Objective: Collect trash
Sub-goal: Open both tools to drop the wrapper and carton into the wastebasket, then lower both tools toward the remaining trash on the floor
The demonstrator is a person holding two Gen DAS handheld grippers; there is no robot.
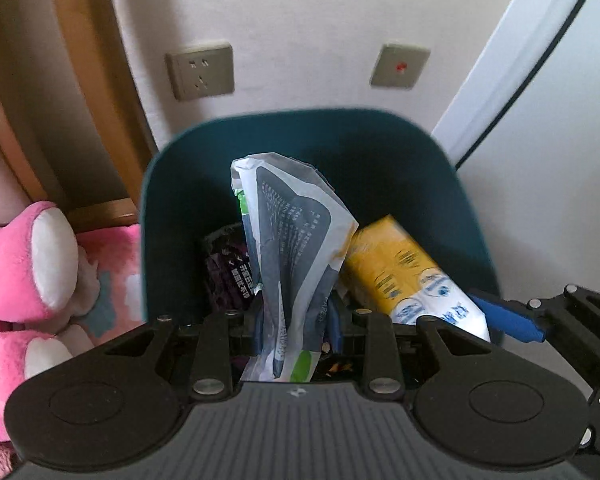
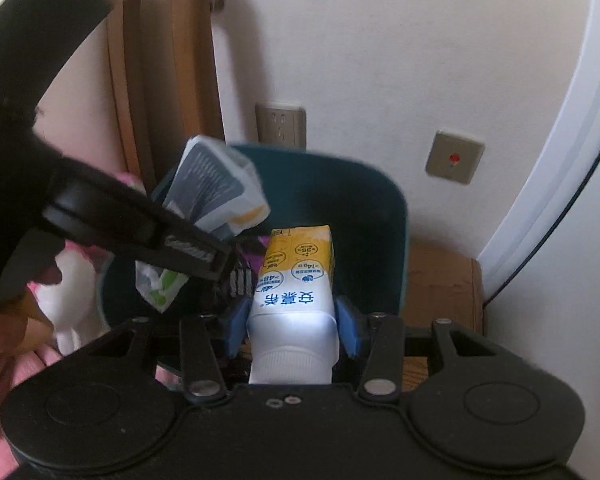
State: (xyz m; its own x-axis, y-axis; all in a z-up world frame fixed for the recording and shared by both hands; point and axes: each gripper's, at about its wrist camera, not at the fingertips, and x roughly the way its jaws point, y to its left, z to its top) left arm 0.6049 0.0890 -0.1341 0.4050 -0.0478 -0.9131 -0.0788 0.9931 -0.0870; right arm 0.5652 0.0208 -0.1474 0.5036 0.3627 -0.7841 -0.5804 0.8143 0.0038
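A dark teal trash bin (image 1: 380,148) stands against the wall; it also shows in the right wrist view (image 2: 384,216). My left gripper (image 1: 296,320) is shut on a white and grey paper wrapper (image 1: 296,240) and holds it upright over the bin; the wrapper also shows in the right wrist view (image 2: 212,180). My right gripper (image 2: 292,324) is shut on a yellow and white carton (image 2: 296,280), held over the bin's right side; the carton also shows in the left wrist view (image 1: 404,276). A dark purple wrapper (image 1: 228,272) lies inside the bin.
A pink plush toy (image 1: 24,276) lies left of the bin. A wooden frame (image 1: 60,92) stands behind it. A wall socket (image 1: 200,70) and a switch (image 1: 400,66) are above the bin. A wooden surface (image 2: 440,288) lies right of the bin.
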